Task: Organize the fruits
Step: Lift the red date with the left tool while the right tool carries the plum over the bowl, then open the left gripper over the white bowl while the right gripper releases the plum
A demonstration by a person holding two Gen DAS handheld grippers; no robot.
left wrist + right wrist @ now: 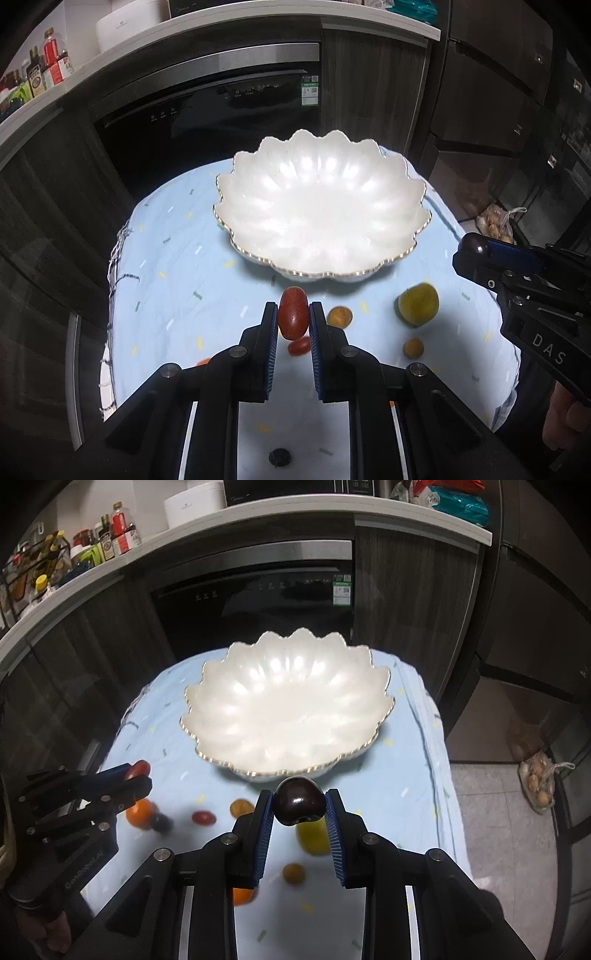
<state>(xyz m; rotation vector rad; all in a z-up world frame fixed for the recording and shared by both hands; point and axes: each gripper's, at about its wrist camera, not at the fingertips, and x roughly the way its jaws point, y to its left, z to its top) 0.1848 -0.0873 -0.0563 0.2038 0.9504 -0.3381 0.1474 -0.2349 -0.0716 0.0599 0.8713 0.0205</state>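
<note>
Right now your left gripper (pixel 293 319) is clenched on a red oblong fruit (pixel 293 317), held above the blue cloth (pixel 177 280) just short of the white scalloped bowl (pixel 406 184). Your right gripper (pixel 299 806) grips a dark plum (pixel 298 800) near the bowl's front rim. Nothing lies in the bowl; a yellow-green fruit (pixel 418 304), a small red tomato (pixel 299 346) and small orange fruits (pixel 339 316) sit loose on the cloth.

Dark cabinets (pixel 417 602) flank a black dishwasher (pixel 255 602) under a white countertop (pixel 295 507).
</note>
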